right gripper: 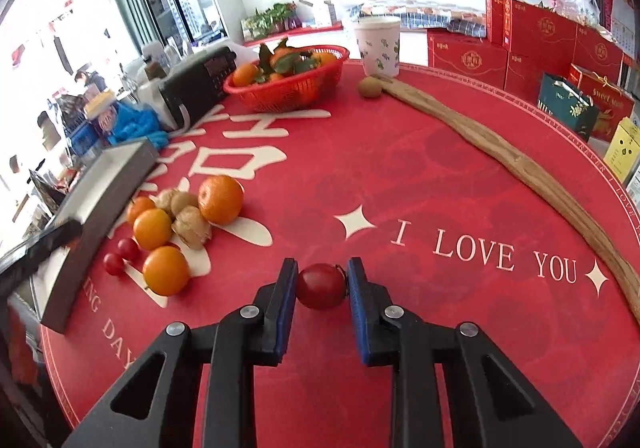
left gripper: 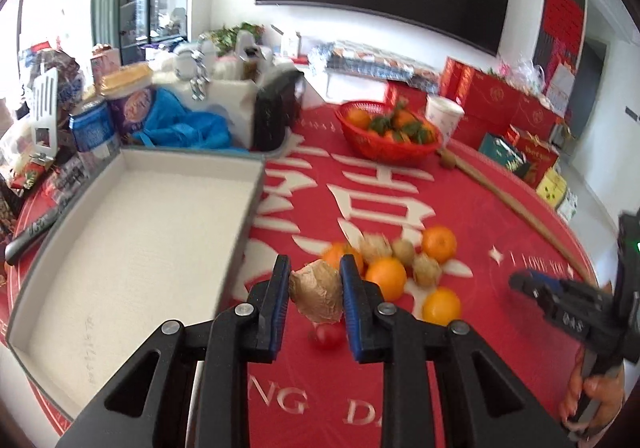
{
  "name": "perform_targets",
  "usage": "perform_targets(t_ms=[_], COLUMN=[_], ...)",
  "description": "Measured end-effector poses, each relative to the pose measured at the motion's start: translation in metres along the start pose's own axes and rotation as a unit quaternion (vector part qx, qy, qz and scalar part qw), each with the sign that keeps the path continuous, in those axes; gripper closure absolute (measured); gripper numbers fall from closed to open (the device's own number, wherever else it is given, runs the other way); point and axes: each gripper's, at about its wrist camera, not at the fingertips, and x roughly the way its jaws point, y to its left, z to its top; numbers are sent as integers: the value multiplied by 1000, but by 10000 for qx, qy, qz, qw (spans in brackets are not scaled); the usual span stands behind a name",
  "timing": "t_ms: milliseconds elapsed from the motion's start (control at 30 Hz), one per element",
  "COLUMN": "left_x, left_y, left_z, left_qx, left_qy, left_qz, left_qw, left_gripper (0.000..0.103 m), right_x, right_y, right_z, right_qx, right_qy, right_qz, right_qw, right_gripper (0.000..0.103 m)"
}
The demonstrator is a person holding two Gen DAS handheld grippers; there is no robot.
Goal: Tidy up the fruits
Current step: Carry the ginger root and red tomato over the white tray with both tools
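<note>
My left gripper (left gripper: 315, 280) is shut on a papery brown husked fruit (left gripper: 317, 293) and holds it above the red table mat, just right of the open white-lined box (left gripper: 132, 232). A cherry tomato (left gripper: 327, 335) lies below it. A loose pile of oranges (left gripper: 386, 277) and husked fruits (left gripper: 427, 268) lies beyond. My right gripper (right gripper: 322, 280) is shut on a red cherry tomato (right gripper: 321, 285) above the mat. In the right wrist view the pile of oranges (right gripper: 221, 199), husked fruits (right gripper: 192, 229) and two cherry tomatoes (right gripper: 120, 256) lies to its left, beside the box (right gripper: 108, 184).
A red basket of leafy oranges (right gripper: 286, 82) stands at the back, with a paper cup (right gripper: 378, 46), a kiwi (right gripper: 369, 87) and a long wooden strip (right gripper: 508, 160) to its right. Clutter and a black device (left gripper: 276, 112) stand behind the box. Red gift boxes (right gripper: 540, 40) line the far right.
</note>
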Motion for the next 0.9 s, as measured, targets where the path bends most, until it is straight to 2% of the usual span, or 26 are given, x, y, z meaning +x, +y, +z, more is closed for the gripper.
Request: perform_targets(t_ms=[100, 233, 500, 633, 900], left_x=[2, 7, 1, 0, 3], left_y=[14, 44, 108, 126, 146], left_z=[1, 3, 4, 1, -6], left_qx=[-77, -399, -1147, -1351, -1555], left_qy=[-83, -5, 31, 79, 244], left_qz=[155, 302, 714, 840, 1042], left_qw=[9998, 9987, 9908, 9872, 9820], left_gripper=[76, 76, 76, 76, 76], right_x=[-5, -3, 14, 23, 52], right_y=[5, 24, 111, 155, 225], right_z=[0, 4, 35, 50, 62], right_qx=[-22, 3, -408, -566, -898], right_qy=[-130, -42, 278, 389, 694], right_qz=[-34, 131, 971, 1338, 1693], right_qw=[9999, 9999, 9940, 9886, 9790], right_gripper=[76, 76, 76, 76, 76])
